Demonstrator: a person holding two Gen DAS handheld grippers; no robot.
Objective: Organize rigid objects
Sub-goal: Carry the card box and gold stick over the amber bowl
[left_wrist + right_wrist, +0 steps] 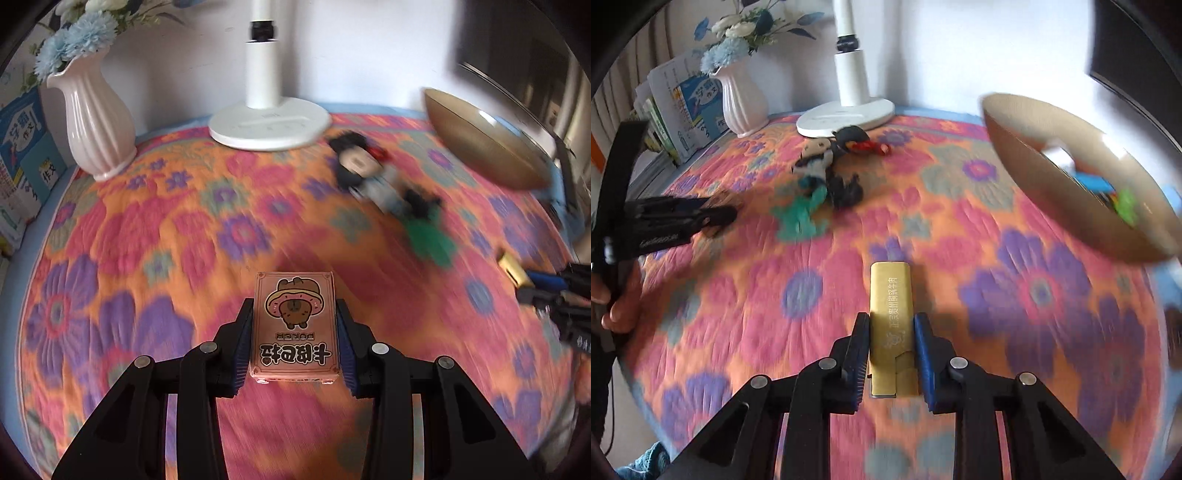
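Observation:
My left gripper [294,317] is shut on a pink playing-card box [294,325] with a cartoon bear on it, held above the flowered cloth. My right gripper [891,328] is shut on a slim gold box [891,314] with printed characters. The right gripper and its gold box also show at the right edge of the left wrist view [546,291]. A golden bowl [1071,177] stands at the right; it holds a few small colourful items. It also shows in the left wrist view [487,144]. The left gripper shows at the left of the right wrist view [724,216].
A heap of small toy figures [388,184] lies mid-table, with a green one [799,216] nearest. A white lamp base [269,125], a white ribbed vase of flowers [98,122] and upright books [22,155] stand along the back and left. The flowered cloth [1034,288] covers the table.

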